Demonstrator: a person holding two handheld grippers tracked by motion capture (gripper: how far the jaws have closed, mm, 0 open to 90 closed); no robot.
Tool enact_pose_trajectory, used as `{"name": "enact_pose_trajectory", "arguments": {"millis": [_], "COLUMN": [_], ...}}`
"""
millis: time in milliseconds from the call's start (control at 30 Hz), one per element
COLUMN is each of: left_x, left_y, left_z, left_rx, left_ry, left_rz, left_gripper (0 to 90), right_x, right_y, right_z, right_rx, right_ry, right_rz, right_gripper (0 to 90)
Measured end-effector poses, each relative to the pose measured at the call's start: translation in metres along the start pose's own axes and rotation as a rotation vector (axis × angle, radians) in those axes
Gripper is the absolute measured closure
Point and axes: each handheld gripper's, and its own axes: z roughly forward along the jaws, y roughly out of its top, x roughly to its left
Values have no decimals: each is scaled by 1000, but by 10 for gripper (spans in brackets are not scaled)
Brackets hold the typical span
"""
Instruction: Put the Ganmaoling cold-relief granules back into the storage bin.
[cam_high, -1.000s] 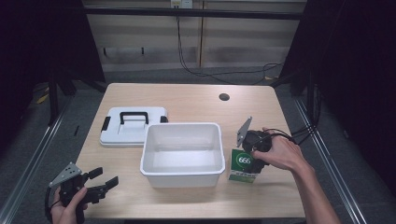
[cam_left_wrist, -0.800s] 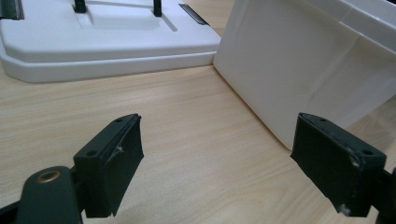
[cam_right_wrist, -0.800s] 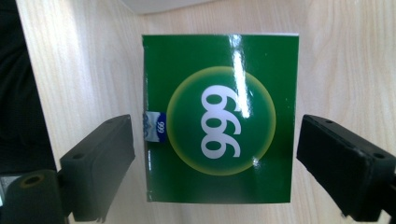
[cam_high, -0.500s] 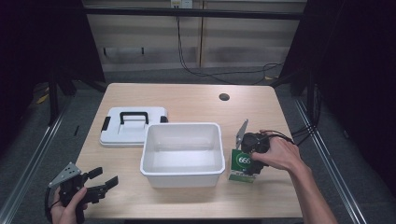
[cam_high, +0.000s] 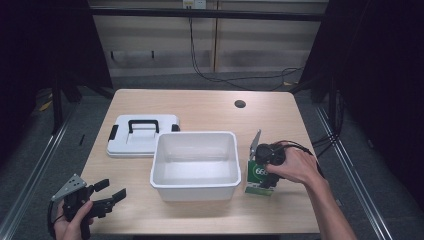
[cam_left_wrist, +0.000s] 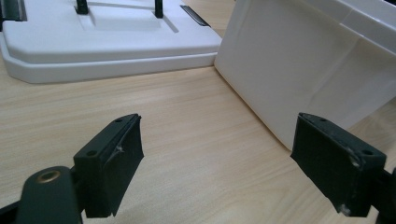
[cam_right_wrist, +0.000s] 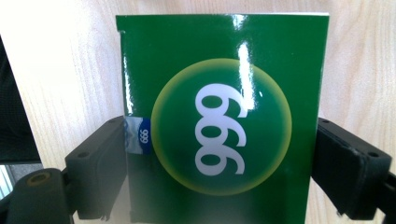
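Note:
A green box (cam_high: 256, 172) with white digits in a yellow-ringed circle lies on the table just right of a white bin (cam_high: 192, 136). My right gripper (cam_high: 264, 179) points down over it, held by a hand. In the right gripper view the green box (cam_right_wrist: 224, 70) sits between the jaws of the right gripper (cam_right_wrist: 222, 163), which press against its two sides. My left gripper (cam_high: 112, 190) is held at the table's front left corner, open and holding nothing. In the left gripper view the left gripper (cam_left_wrist: 217, 154) faces the white bin's wall (cam_left_wrist: 303, 60).
A white lid (cam_high: 142, 135) with a black handle lies flat behind and left of the bin, also seen as the lid (cam_left_wrist: 93, 46) past my left jaws. A dark cable hole (cam_high: 240, 104) sits at the table's back right. Dark floor surrounds the table.
The right gripper came down slightly and toward the bin over the green box. The left gripper and the bin stayed put.

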Motion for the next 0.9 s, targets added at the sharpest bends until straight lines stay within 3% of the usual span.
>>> {"name": "enact_pose_trajectory", "arguments": {"millis": [900], "left_x": [1], "left_y": [1], "left_z": [-1], "left_rx": [-2], "left_ry": [-1], "left_rz": [1], "left_gripper": [160], "right_x": [-1], "right_y": [2], "right_z": [-7], "right_rx": [33], "right_ry": [16], "right_rz": [4], "right_gripper": [159]}}
